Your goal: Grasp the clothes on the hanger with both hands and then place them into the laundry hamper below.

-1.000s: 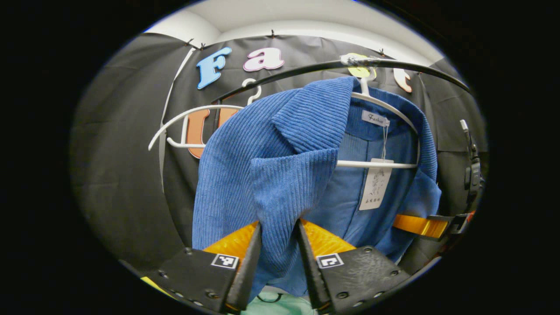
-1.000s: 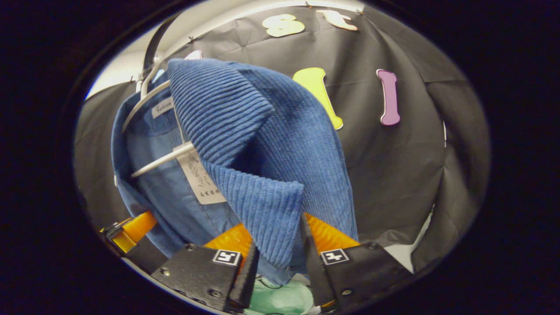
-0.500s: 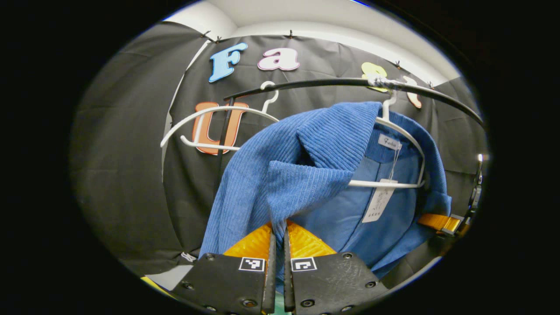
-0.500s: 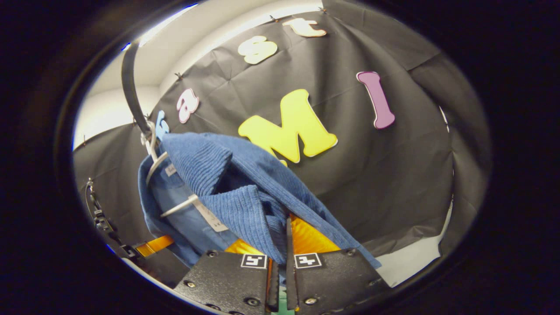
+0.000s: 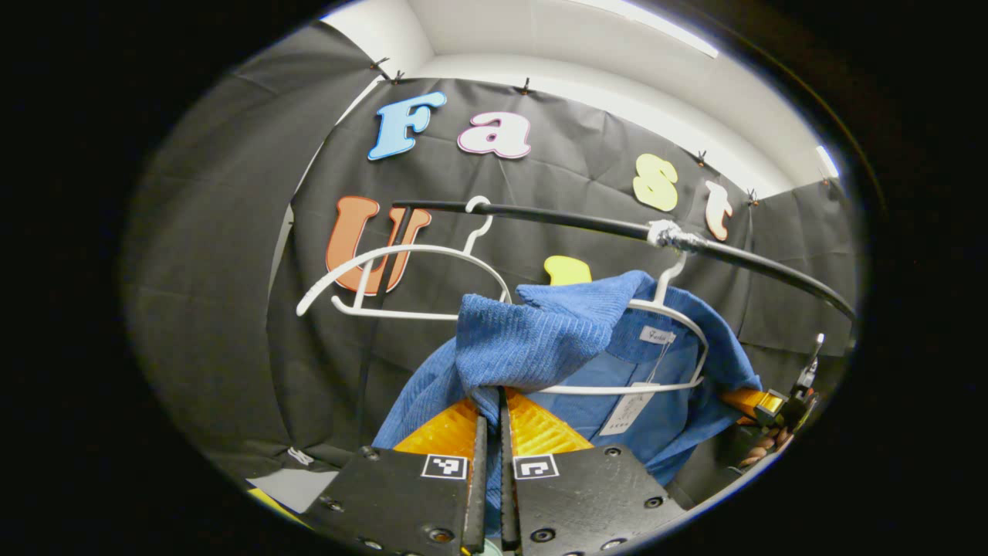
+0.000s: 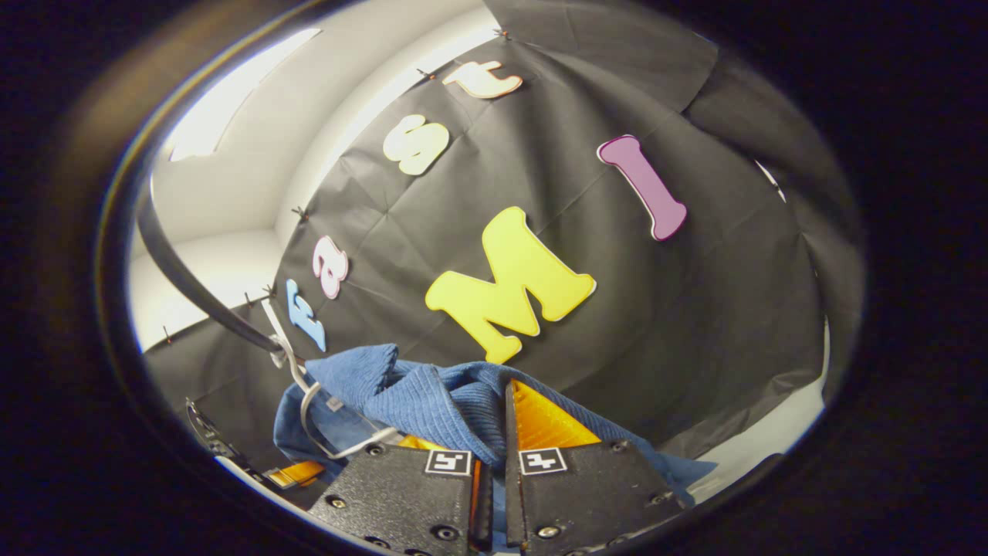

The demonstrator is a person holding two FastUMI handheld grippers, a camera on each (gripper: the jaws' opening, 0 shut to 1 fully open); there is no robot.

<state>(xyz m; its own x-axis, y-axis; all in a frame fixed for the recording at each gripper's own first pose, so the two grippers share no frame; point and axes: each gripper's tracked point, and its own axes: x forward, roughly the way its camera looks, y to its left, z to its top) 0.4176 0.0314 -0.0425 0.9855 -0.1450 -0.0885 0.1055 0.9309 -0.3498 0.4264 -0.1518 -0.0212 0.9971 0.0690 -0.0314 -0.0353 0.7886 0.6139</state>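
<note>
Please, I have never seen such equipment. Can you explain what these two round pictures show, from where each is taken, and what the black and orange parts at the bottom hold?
A person holds one two-finger gripper in each hand; a camera rides on each. The left gripper view looks along the left gripper, whose fingers pinch the blue corduroy jacket. The right gripper view shows the right gripper pinching the same jacket from the other side. The jacket hangs on a white hanger on a black rail, beside an empty white hanger.
</note>
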